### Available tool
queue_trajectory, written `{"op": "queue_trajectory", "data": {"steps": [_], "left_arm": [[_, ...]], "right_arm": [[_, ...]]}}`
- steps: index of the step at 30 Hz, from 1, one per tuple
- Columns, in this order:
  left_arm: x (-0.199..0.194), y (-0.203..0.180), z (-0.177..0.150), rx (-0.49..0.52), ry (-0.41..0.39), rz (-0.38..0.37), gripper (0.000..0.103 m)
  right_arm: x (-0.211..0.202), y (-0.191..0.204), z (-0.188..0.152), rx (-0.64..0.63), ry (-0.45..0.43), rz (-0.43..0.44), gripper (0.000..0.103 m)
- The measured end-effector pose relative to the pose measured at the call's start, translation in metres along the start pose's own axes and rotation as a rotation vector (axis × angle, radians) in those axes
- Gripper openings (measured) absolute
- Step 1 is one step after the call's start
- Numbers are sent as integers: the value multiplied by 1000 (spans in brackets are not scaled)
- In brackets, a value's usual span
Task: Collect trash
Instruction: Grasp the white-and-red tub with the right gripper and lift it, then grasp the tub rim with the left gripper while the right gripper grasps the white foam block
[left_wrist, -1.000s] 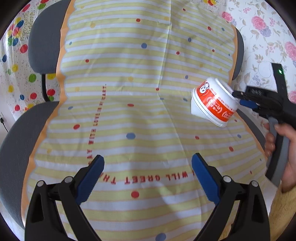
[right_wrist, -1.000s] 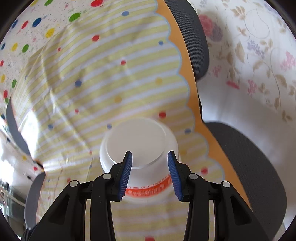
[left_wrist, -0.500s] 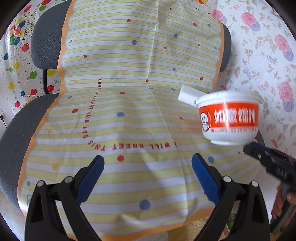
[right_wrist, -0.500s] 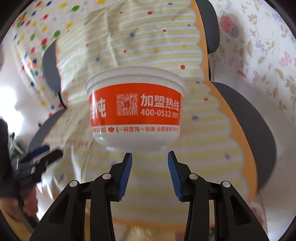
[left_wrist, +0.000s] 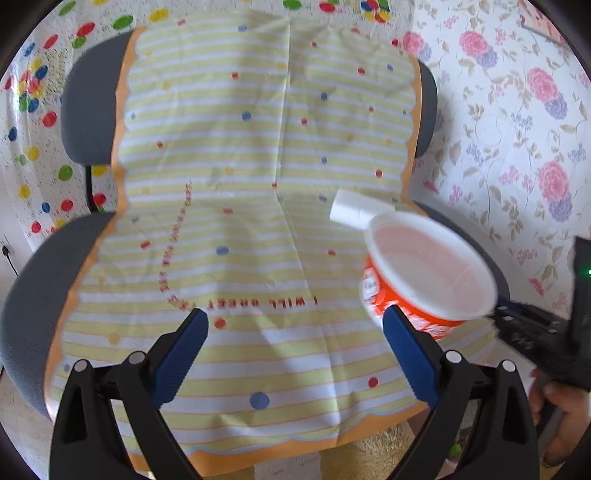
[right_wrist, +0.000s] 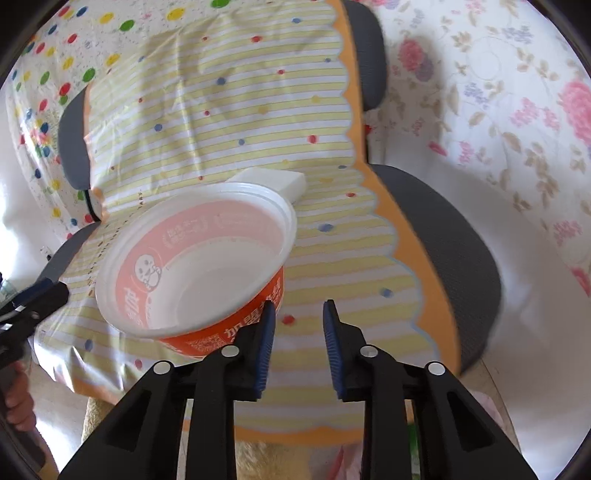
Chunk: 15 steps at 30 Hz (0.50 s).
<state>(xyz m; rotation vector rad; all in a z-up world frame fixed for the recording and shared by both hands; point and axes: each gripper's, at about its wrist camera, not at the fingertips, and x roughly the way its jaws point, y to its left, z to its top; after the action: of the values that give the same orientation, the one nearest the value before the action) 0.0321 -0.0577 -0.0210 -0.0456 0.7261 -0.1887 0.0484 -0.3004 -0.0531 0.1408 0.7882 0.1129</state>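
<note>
Orange-white bowl (right_wrist: 192, 266) tilted, mouth up, over striped cloth (left_wrist: 240, 184) on chair (right_wrist: 461, 266), just left of right hand-held gripper (right_wrist: 299, 325); its jaws apart, nothing between. Left hand-held gripper (left_wrist: 295, 332) wide apart, empty. White box (left_wrist: 354, 212) behind bowl.

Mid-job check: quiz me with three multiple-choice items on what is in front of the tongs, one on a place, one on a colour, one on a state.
1. Where is the white box?
A. on the striped cloth, beyond the bowl
B. inside the bowl
C. between the left tongs

2. The bowl's outer wall is:
A. blue
B. orange
C. green

3. The left tongs are:
A. shut on the bowl
B. shut on the box
C. open, holding nothing

Answers: A, the box lies on the cloth past the rim; B, the wall is orange; C, only cloth shows between the fingers.
</note>
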Motion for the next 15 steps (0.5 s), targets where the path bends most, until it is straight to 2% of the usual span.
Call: {"op": "queue_trajectory", "data": {"steps": [3, 6, 9, 12, 15], "left_arm": [[-3, 4, 11, 2, -25, 9, 93], [2, 8, 23, -7, -13, 9, 93], [11, 6, 35, 22, -2, 24, 93], [24, 2, 52, 37, 17, 21, 89], [38, -1, 64, 41, 35, 10, 80]], "right_arm": [[16, 18, 7, -34, -2, 53, 27], [35, 36, 15, -46, 9, 126, 27], [39, 44, 18, -39, -5, 149, 27], [38, 38, 18, -36, -8, 95, 27], [36, 17, 20, -6, -19, 43, 27]]}}
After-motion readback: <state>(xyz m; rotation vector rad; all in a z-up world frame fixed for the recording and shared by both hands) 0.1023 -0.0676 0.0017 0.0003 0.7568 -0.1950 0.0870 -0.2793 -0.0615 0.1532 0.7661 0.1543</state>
